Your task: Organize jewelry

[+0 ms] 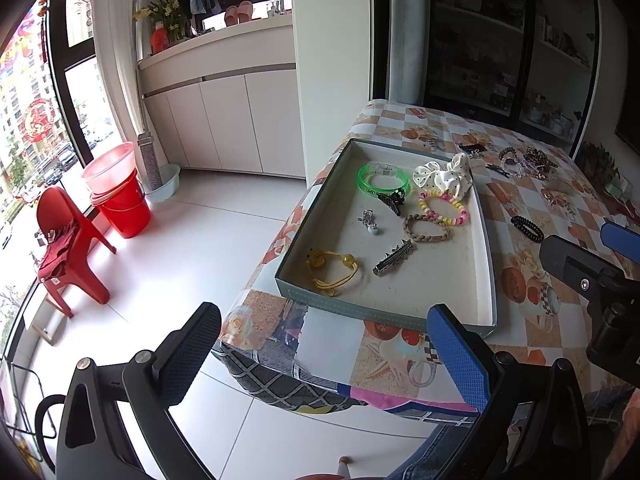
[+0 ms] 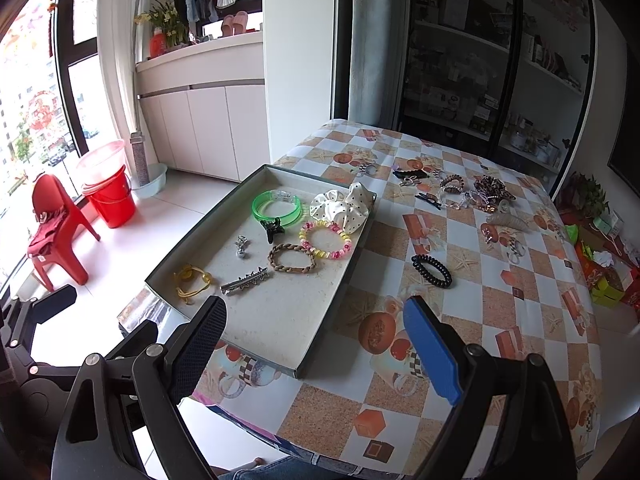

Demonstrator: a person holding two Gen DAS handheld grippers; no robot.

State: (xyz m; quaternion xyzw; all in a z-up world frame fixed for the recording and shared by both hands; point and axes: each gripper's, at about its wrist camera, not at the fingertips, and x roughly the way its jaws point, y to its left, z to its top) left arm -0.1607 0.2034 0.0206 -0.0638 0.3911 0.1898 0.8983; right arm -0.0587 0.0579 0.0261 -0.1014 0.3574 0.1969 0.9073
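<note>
A shallow grey tray (image 1: 486, 248) (image 2: 362, 236) lies on the table's left part. In it are a green bangle (image 1: 382, 181) (image 2: 277, 207), a white dotted scrunchie (image 1: 444, 174) (image 2: 340, 204), a pink-yellow bead bracelet (image 2: 326, 239), a braided brown bracelet (image 2: 292, 258), a metal hair clip (image 2: 245, 281), a yellow cord (image 2: 191, 279), a black claw clip (image 2: 272, 227) and a small silver charm (image 2: 241, 246). A black coil hair tie (image 2: 432, 271) (image 1: 527, 228) lies on the cloth right of the tray. My left gripper (image 1: 324, 356) and right gripper (image 2: 316, 350) are open and empty near the table's front edge.
A pile of hair ties and clips (image 2: 472, 194) lies at the table's far side. The patterned tablecloth (image 2: 520, 312) covers the table. A red chair (image 1: 68, 248) and red bucket (image 1: 120, 204) stand on the floor at left. Dark glass shelves (image 2: 480, 60) stand behind.
</note>
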